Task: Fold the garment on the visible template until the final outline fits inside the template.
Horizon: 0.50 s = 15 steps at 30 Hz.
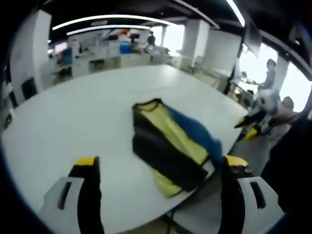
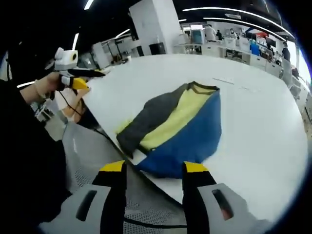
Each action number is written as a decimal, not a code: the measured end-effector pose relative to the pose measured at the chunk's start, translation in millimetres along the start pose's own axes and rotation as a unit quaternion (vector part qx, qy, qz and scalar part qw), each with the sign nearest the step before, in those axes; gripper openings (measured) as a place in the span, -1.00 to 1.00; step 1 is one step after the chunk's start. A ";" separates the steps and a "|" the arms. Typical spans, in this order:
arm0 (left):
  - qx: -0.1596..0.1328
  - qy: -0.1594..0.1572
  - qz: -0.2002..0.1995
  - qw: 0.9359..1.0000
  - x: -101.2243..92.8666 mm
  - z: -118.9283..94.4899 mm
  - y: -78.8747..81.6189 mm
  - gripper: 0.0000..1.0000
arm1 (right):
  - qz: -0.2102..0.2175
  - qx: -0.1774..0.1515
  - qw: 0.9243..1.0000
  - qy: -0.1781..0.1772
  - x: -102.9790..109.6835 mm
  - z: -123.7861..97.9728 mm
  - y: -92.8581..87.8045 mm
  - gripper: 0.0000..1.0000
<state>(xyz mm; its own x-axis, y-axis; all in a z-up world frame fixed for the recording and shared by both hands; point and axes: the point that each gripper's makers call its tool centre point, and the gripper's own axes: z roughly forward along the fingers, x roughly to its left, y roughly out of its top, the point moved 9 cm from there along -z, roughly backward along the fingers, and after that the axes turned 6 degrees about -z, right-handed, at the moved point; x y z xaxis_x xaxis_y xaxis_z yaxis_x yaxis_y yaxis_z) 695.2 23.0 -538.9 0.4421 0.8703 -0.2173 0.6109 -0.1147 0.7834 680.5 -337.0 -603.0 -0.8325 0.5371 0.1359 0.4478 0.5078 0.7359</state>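
Two claws, both mine, hung clear of the cloth at this moment. My left gripper had its jaws wide apart with nothing between them, poised above the near edge of the white table. My right gripper was likewise parted and empty, hovering just short of the near blue hem.

What worried me most was the edge. The garment lay close to the near rim of the table, one corner seeming almost at the lip, so a careless pull toward me could have dragged it off and out of the workspace. A pinch that caught only the top layer would, I judged, have peeled the fold open instead of carrying the whole stack. I could make out no template outline on the white surface, so I could not tell whether the bundle already sat inside it.

As for the cloth itself: it lay folded into a rough oblong, soft and limp, with a dark grey band, a pale yellow panel and a blue panel side by side, and a dark-trimmed neckline at the far end.
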 end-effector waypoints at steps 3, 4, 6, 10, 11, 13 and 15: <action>0.003 0.000 -0.002 1.000 1.3 -0.4 -3.3 0.99 | -0.020 0.029 0.999 0.028 7.0 12.3 -1.7 -0.28; 0.003 0.000 -0.003 1.000 1.7 -0.6 -3.7 0.99 | -0.019 0.033 0.999 0.031 8.7 15.2 -1.9 -0.28; 0.001 0.000 -0.005 1.000 2.5 -1.0 -4.6 0.99 | -0.023 0.046 0.998 0.046 13.7 22.0 -3.2 -0.27; 0.001 0.002 -0.011 1.000 4.6 -1.9 -8.5 0.99 | -0.029 0.080 0.995 0.058 19.2 35.0 -9.4 -0.27; 0.001 0.002 -0.012 1.000 4.8 -2.0 -9.5 0.99 | -0.033 0.085 0.994 0.060 20.5 37.8 -10.3 -0.26; 0.003 0.002 -0.014 1.000 5.3 -2.3 -12.2 0.99 | -0.030 0.100 0.993 0.061 22.6 43.7 -12.8 -0.27; 0.005 0.003 -0.017 1.000 6.0 -2.6 -14.8 0.99 | -0.023 0.107 0.992 0.061 23.4 48.5 -14.4 -0.28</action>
<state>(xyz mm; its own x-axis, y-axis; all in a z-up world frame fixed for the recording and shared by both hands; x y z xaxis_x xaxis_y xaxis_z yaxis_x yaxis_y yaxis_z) 687.2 31.2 -550.3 0.4174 0.8764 -0.2403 0.6314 -0.0895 0.7703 670.4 -299.1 -642.6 -0.8816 0.4301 0.1945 0.4558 0.6688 0.5872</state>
